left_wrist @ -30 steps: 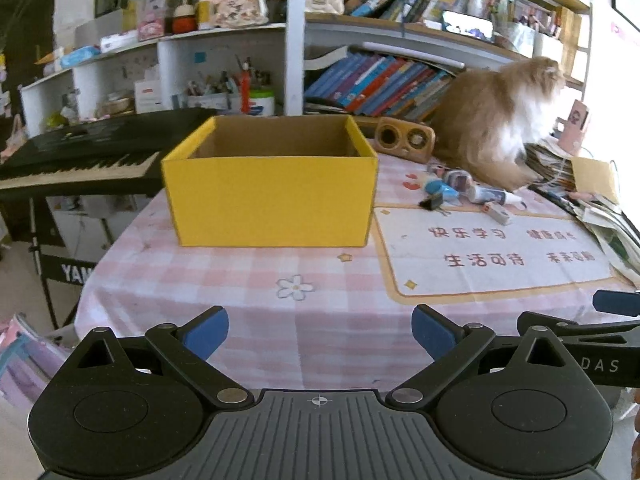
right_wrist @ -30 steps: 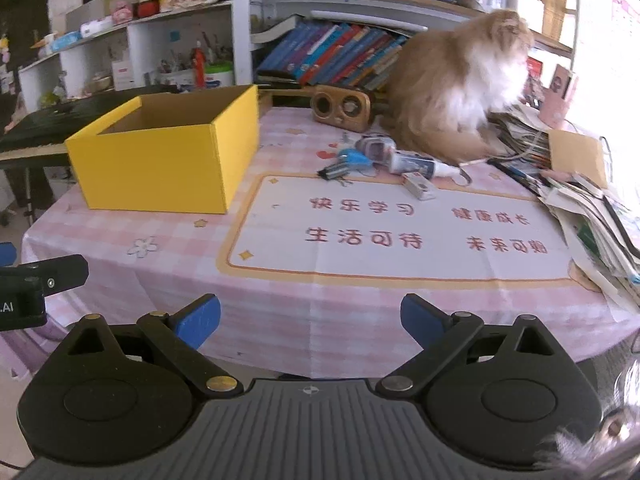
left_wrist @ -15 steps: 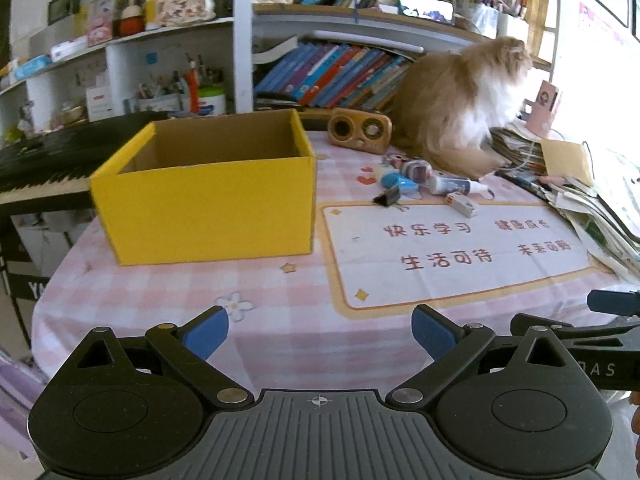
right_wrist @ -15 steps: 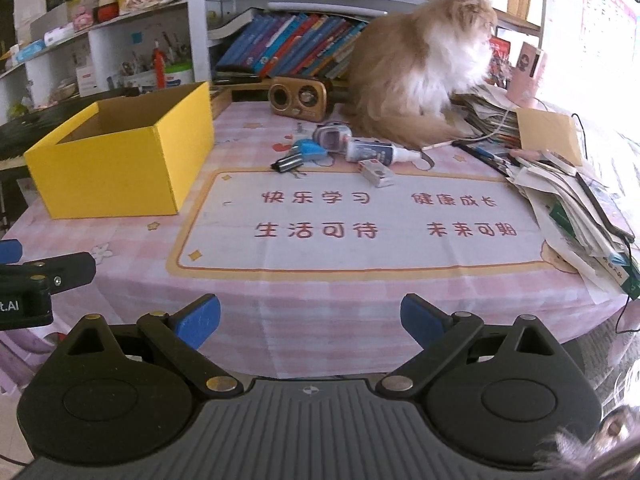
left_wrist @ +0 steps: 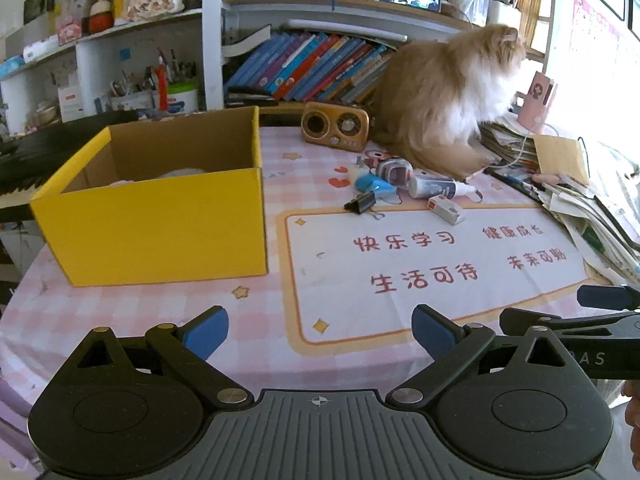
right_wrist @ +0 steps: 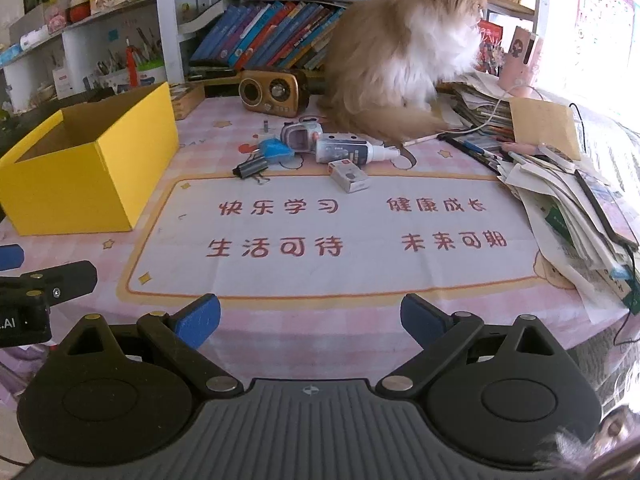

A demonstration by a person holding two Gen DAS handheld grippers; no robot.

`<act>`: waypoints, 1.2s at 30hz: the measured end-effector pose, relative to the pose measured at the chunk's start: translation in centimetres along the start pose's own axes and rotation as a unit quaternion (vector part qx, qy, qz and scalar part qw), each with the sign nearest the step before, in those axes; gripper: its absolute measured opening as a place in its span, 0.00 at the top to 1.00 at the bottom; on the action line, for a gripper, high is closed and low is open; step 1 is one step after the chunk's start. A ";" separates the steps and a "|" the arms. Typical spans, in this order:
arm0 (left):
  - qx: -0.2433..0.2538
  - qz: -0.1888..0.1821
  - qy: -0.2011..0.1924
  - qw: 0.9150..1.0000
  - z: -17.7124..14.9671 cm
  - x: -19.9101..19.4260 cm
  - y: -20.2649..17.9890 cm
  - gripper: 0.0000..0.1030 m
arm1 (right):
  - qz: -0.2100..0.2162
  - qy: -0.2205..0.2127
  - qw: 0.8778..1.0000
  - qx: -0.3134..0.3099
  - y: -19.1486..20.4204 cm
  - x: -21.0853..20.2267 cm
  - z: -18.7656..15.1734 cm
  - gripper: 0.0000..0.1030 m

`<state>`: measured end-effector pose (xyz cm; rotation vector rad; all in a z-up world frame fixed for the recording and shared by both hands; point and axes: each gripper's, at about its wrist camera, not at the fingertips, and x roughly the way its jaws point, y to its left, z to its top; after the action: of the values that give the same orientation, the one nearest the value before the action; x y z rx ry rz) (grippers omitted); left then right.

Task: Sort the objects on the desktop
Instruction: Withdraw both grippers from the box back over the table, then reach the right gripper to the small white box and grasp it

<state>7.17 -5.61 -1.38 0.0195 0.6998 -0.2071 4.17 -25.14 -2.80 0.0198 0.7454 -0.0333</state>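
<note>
Left wrist view, pale items (left_wrist: 180, 174) inside yellow box (left_wrist: 160, 228)

Both wrist cameras sit low at the near table edge, facing the bookshelf. The left one looks straight at the yellow box (left_wrist: 160, 216); the right sits further right, box (right_wrist: 92, 168) off-side. Both share the cat (left_wrist: 444, 96) (right_wrist: 400, 48) behind it.

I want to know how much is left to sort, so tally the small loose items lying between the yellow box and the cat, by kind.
Binder clip: 1
Blue gadget: 1
Small toy camera: 1
White squeeze bottle: 1
Small white box: 1
Total: 5
</note>
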 end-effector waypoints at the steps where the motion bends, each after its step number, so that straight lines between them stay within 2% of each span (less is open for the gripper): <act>1: -0.001 0.000 0.001 1.000 0.2 0.3 -0.2 0.03 | 0.001 0.002 1.000 -0.001 -0.1 0.3 0.3 0.06; 22: -0.012 0.022 0.028 0.999 4.5 6.8 -5.8 0.03 | 0.057 0.033 0.998 -0.022 -6.2 8.2 6.0 0.06; 27: -0.011 0.029 0.036 0.999 5.7 8.9 -6.7 0.03 | 0.069 0.038 0.997 -0.022 -7.7 10.6 7.4 0.12; 29: -0.012 0.034 0.035 0.999 6.2 9.7 -6.8 0.03 | 0.071 0.038 0.996 -0.031 -8.1 11.9 8.0 0.18; 36: -0.020 0.059 0.046 0.997 7.6 12.2 -7.3 0.03 | 0.082 0.049 0.994 -0.051 -9.0 16.6 9.9 0.30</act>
<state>19.64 -15.61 -3.00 0.0319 0.7923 -0.0801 22.73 -34.85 -6.87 -0.0160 0.8402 0.1631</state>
